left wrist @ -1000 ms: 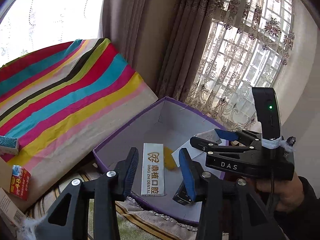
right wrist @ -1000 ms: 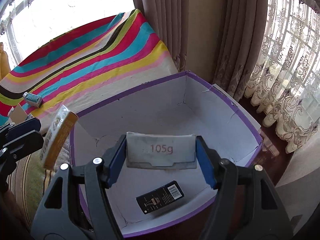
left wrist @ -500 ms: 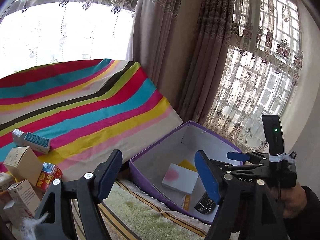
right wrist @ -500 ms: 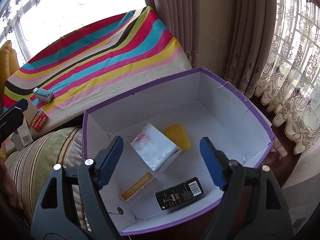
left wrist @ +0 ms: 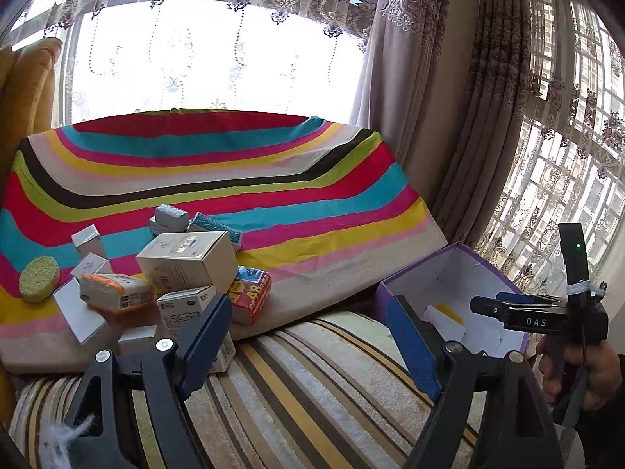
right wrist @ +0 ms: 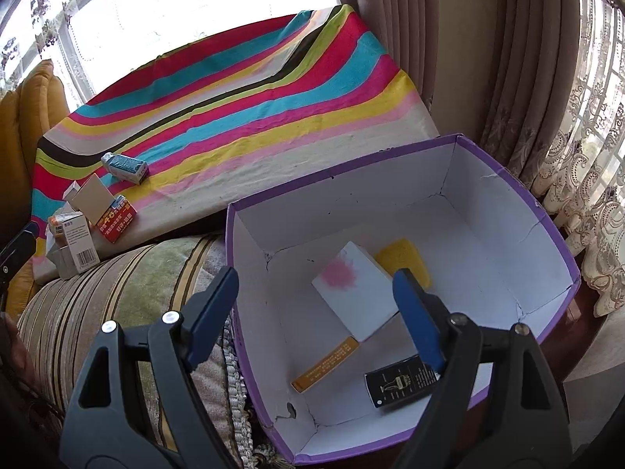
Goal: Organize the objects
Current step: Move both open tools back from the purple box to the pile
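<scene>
A purple-rimmed white box (right wrist: 547, 211) stands on the striped sofa arm; it also shows in the left wrist view (left wrist: 414, 273). In it lie a white carton with a pink blot (right wrist: 355, 289), a yellow sponge (right wrist: 406, 260), an orange slim box (right wrist: 324, 363) and a black box (right wrist: 402, 385). My right gripper (right wrist: 316, 316) is open and empty above the box's near left side. My left gripper (left wrist: 312, 344) is open and empty over the sofa arm, facing a pile of small cartons (left wrist: 183, 262) on the striped cloth, with a green sponge (left wrist: 39, 279).
The striped cloth (left wrist: 273, 179) covers a raised surface behind the sofa arm (left wrist: 312, 387). Curtains (right wrist: 508, 58) hang at right behind the box. A mustard cushion (right wrist: 23, 117) sits at far left. The right gripper shows at right in the left wrist view (left wrist: 492, 305).
Both grippers let go of their cartons, which now lie in the box. My left gripper has swung left toward the pile. My right gripper has pulled back a little.
</scene>
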The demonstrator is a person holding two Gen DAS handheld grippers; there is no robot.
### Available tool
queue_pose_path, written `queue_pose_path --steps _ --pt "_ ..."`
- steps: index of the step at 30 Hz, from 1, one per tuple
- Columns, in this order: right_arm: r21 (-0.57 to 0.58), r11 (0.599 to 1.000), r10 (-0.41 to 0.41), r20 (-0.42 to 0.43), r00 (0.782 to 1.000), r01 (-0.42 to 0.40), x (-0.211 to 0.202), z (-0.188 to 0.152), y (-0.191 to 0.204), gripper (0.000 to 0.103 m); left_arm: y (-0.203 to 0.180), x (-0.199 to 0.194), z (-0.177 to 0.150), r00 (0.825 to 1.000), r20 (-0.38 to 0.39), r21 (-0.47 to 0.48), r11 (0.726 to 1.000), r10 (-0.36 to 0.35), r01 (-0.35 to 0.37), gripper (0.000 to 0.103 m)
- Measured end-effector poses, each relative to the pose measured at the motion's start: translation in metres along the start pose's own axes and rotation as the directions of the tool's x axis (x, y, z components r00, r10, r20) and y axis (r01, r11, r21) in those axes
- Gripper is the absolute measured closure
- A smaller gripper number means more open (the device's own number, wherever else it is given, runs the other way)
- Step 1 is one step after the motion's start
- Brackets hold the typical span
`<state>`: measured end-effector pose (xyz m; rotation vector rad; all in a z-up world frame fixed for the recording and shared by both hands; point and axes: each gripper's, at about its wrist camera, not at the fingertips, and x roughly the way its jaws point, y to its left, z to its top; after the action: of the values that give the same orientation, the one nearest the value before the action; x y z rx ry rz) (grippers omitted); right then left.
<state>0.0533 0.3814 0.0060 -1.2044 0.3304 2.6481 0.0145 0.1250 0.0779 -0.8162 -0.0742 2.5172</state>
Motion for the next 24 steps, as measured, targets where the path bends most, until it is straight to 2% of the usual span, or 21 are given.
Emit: queue_pose_path --steps 6,13,16,24 --pt "-0.043 0.999 0.029 -0.016 0.999 -0.03 0.007 0.001 0.024 0.019 0.053 -0.034 -0.017 0.991 0.01 -0.105 0.986 0.13 -0.128 0.021" --pt "-0.094 0.994 0.057 -0.039 0.998 -0.06 0.015 0.005 0.049 0.019 0.107 -0.061 -0.035 0.974 -0.011 -0.207 0.952 0.227 -0.224 0.021" --pt "-0.115 0.991 0.063 -0.048 0.997 -0.069 0.018 0.008 0.058 0.019 0.12 -0.068 -0.035 0.972 -0.002 -0.233 0.946 0.234 -0.228 0.021" --pt "-0.139 0.983 0.111 -0.06 0.992 -0.118 0.032 0.024 0.087 0.019 0.128 -0.047 -0.017 0.982 -0.01 -0.16 0.969 0.189 -0.188 0.024"
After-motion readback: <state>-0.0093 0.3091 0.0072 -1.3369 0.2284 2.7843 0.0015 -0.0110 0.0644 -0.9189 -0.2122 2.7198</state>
